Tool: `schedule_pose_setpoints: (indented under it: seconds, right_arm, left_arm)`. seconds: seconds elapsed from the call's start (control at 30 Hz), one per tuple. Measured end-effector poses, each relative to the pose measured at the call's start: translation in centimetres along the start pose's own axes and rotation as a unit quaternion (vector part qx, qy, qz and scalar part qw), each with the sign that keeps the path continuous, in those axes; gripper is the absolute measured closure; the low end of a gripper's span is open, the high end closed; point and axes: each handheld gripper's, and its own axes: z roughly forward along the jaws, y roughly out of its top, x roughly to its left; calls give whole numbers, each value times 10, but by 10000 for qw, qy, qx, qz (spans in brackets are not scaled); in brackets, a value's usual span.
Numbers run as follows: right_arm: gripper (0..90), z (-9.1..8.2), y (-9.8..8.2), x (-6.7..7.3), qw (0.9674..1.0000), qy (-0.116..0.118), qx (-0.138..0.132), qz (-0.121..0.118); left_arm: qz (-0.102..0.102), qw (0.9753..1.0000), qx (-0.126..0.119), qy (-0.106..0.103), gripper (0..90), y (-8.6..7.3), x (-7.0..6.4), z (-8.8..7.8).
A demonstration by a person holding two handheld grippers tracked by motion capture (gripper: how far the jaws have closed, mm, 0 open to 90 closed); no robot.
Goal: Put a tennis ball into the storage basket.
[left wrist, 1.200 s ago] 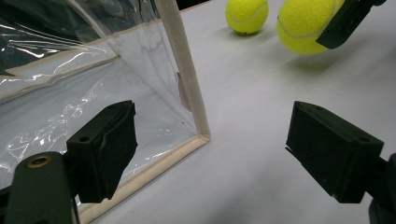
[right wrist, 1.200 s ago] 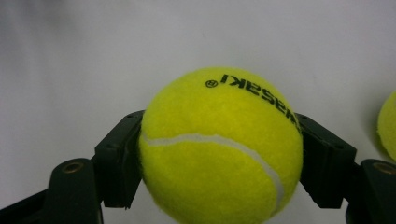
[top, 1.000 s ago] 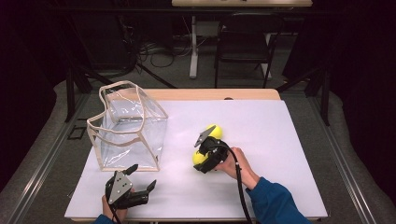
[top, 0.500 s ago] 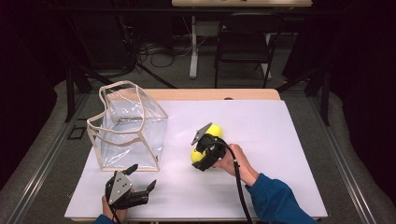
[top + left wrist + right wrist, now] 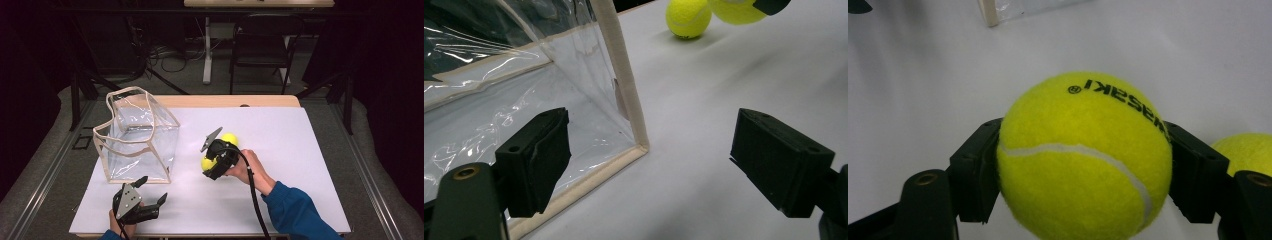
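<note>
Right gripper [image 5: 1083,165] pinches a ball [image 5: 1083,157] mid-table, left gripper [image 5: 150,192] spread empty by bag [image 5: 137,135]; ball could slip, roll off the table edge.

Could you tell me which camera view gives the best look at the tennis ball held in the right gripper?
The right gripper view: the held tennis ball is close, its lettering readable, clamped in the right gripper. The high view half hides it; the left gripper view catches its edge.

Bright white table [image 5: 300,150] under overhead light, dark surroundings, soft shadows, glare on clear bag [image 5: 499,75], slight softness.
</note>
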Motion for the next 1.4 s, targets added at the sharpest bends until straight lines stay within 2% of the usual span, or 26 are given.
schedule_pose_setpoints:
  seconds: [0.57, 1.4]
  right_arm:
    - [261, -8, 23, -4, 9998, -39, -29, -190]
    - [261, -17, 47, -14, 9997, -86, -58, -227]
  left_arm:
    - [1, 10000, 1, -3, 160, 0, -1, 0]
    - [24, 10000, -11, -1, 160, 0, -1, 0]
